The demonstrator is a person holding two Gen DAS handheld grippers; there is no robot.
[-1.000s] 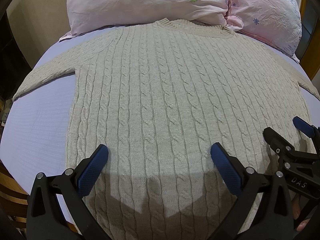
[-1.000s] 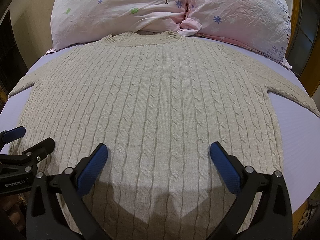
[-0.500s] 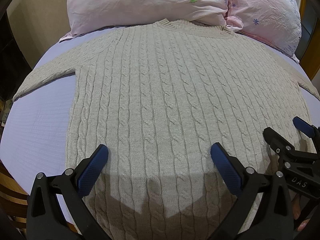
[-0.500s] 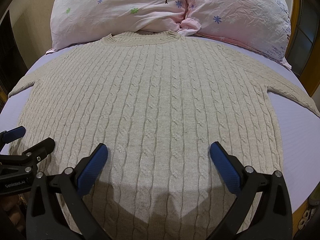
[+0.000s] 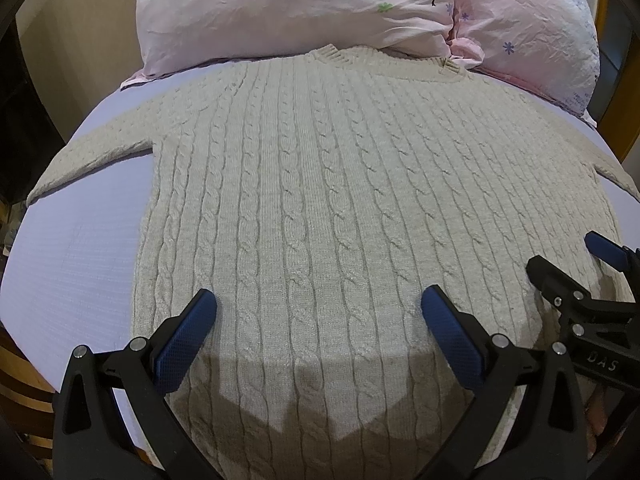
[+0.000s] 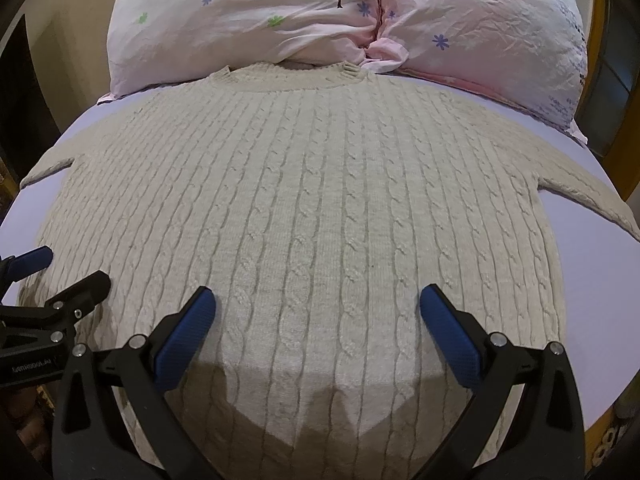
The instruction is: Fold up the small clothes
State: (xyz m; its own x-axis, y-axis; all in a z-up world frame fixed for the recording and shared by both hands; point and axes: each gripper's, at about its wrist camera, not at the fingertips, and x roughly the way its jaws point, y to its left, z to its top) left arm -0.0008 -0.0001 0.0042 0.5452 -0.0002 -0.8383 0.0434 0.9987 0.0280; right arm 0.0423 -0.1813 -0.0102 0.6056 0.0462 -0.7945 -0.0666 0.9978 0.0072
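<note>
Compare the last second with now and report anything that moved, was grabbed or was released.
Nothing visibly changed. The left gripper and right gripper hang open over the lower part of the beige cable-knit sweater, gripping nothing, in the same spots as before. The sweater stays spread flat on the lavender sheet, sleeves out to the sides, collar against the pink pillows.

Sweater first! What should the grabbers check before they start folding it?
1. Sweater lies flat, front smooth: ok.
2. Both sleeves spread sideways on the sheet: ok.
3. Left gripper open, holding nothing: ok.
4. Right gripper open, holding nothing: ok.
5. Collar touches the pillows; room to fold upward: cannot tell.
6. Bottom hem straight: cannot tell, hidden behind the grippers.
</note>
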